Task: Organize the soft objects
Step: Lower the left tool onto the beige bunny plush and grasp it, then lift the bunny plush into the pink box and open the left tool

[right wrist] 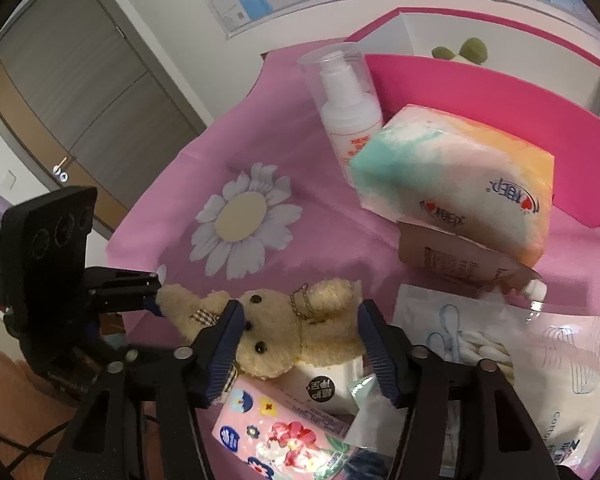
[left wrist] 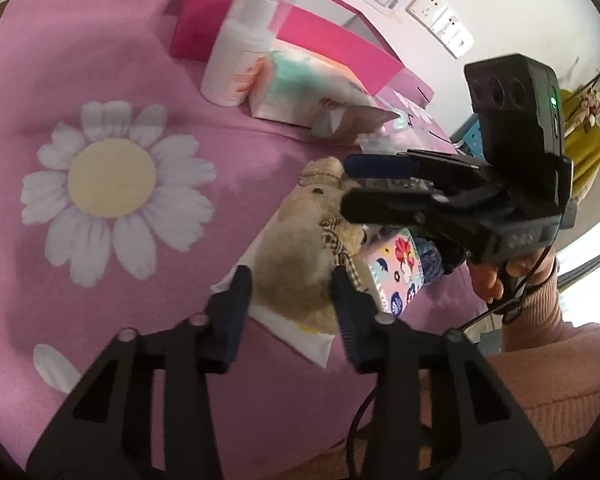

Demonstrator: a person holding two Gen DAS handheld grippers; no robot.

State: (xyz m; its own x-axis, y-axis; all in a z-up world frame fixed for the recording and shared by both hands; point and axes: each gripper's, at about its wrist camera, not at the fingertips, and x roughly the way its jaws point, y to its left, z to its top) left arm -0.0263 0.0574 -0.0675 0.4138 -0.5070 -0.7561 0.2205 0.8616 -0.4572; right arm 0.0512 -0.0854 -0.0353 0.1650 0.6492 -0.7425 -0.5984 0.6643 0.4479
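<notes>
Step in hand: picking bear (right wrist: pixel 276 332) off tissue packs, near side of pink box (right wrist: pixel 492 120). Left claw (left wrist: pixel 292 300) open, straddling bear's body, apparently touching. Right claw (right wrist: pixel 296 344) open astride bear's head, nothing held. Next: close one claw, lift, carry to box. Box holds green plush (right wrist: pixel 466 50); rest hidden.

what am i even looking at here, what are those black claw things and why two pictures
The black claws are two hand-held grippers, each with a fisheye camera looking along its fingers. A person squeezes them; there is no robot.

The left wrist view shows the left gripper open around a beige plush bunny, with the right gripper reaching in at its head. The right wrist view shows the same bunny between the right gripper's open fingers, and the left gripper at its far end.

On the pink flowered cloth lie a pump bottle, a tissue pack, a pink box and a floral tissue packet. Nothing looks firmly gripped yet.
</notes>
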